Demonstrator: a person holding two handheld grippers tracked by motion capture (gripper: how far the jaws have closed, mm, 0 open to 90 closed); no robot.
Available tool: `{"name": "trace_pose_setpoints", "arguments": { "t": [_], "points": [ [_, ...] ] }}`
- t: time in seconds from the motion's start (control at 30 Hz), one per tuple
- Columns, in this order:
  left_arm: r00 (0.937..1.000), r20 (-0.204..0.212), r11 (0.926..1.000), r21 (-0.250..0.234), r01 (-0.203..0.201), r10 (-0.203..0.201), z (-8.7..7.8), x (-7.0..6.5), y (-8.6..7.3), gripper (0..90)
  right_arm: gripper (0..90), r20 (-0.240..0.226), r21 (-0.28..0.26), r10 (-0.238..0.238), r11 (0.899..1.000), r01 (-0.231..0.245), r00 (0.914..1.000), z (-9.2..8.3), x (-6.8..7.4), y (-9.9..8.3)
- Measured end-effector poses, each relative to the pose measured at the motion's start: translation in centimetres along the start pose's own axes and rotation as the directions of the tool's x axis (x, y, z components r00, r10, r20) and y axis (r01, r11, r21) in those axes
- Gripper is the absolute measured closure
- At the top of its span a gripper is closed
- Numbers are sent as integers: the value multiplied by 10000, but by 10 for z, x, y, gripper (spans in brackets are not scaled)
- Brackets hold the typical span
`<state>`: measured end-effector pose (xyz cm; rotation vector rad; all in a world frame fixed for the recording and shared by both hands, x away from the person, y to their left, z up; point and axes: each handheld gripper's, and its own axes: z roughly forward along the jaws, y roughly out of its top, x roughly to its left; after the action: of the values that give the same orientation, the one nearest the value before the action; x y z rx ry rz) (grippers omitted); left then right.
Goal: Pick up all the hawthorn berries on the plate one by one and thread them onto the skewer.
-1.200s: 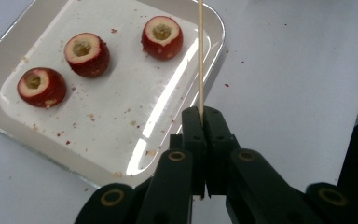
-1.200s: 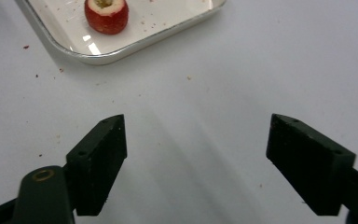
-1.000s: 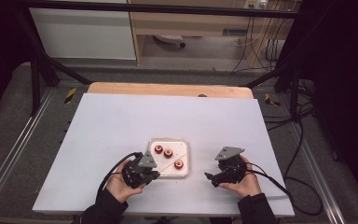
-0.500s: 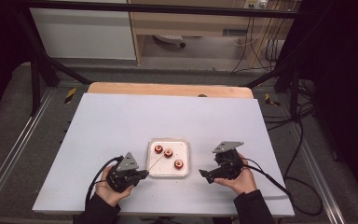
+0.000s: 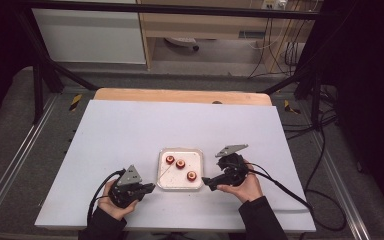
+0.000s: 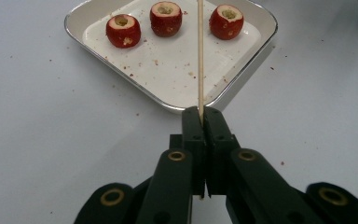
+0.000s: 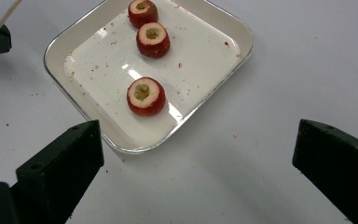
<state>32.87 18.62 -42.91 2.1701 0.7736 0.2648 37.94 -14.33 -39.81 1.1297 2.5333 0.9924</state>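
In the high view, at lower left of the frame, we see the left gripper (image 5: 150, 188) just left of the tray (image 5: 164, 183), its jaws pressed together on a thin wooden skewer (image 6: 200, 56). In the left gripper view the skewer runs straight up from the jaw tips over the tray's near rim and out at the top edge. In the tray, near the frame's lower middle, three red cored fruits (image 5: 180, 164) lie in a slanted row, crumbs around them. At lower right, the right gripper (image 5: 208, 182) sits just beside the tray's right edge; its jaws have just been opening and now stand wide apart with nothing between them. The table (image 5: 130, 125) is white.
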Motion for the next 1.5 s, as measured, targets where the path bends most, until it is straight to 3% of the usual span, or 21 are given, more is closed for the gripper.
{"name": "trace_pose_setpoints", "arguments": {
  "t": [0.33,0.47,0.6,1.03,1.1,1.5],
  "points": [
    [10000,-53,10000,-34,80,-80,-1,2,-2,885,32,-129,480,-48,9988,55,9999,16,11,19],
    [9999,-116,10000,6,83,-83,0,2,-2,885,62,-100,735,-205,9971,212,9997,25,17,27],
    [9999,-121,9999,37,110,-109,0,2,-2,885,133,-454,1071,-339,9935,386,9984,33,21,33],
    [9999,-127,9999,76,113,-112,0,3,-2,885,373,-942,2303,-292,9718,504,9951,54,25,51],
    [9999,-109,9999,95,86,-85,1,2,-2,885,414,-957,2635,-380,9627,621,9947,58,25,52],
    [9999,-123,9999,131,82,-81,1,2,-2,885,550,-1141,3125,-313,9476,657,9930,66,23,52]
  ]
}}
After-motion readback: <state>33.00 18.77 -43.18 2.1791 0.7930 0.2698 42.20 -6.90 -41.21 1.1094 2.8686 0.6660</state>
